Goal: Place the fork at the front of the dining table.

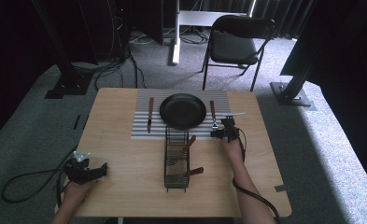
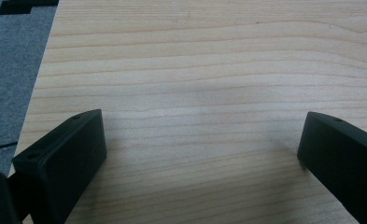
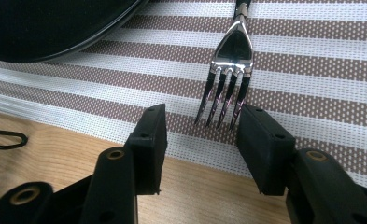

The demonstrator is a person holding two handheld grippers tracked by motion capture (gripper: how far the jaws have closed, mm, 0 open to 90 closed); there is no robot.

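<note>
The right gripper (image 3: 201,140) stood open just short of the fork (image 3: 228,88) on the striped mat (image 3: 312,60); the left gripper (image 2: 202,154) gaped over bare bench (image 2: 195,60)

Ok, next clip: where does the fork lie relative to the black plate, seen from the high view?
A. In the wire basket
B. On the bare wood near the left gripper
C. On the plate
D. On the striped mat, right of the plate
D: the fork lies flat on the striped mat, right of the black plate, its tines just ahead of the right gripper.
</note>
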